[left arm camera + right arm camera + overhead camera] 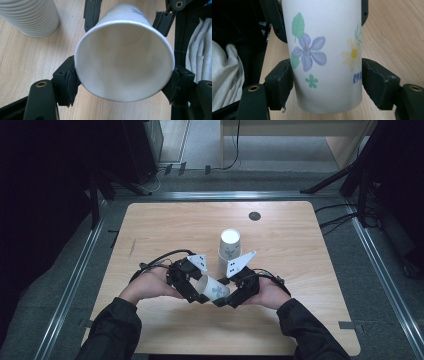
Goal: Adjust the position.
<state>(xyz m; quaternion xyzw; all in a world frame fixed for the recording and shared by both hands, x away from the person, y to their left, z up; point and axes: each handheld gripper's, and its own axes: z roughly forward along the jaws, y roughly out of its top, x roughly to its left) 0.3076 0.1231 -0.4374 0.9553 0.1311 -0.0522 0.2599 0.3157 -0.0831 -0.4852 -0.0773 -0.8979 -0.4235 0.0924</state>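
A flowered paper cup lay on its side just above the counter, near the stack of cups. The left tongs were clamped on its rim end, the right tongs on its base end. A clean handover probably called for light pressure, releasing one grip before moving

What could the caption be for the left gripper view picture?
Left gripper pinches the open rim of a paper cup, the right gripper's pads clasp its far end, beside a cup stack.
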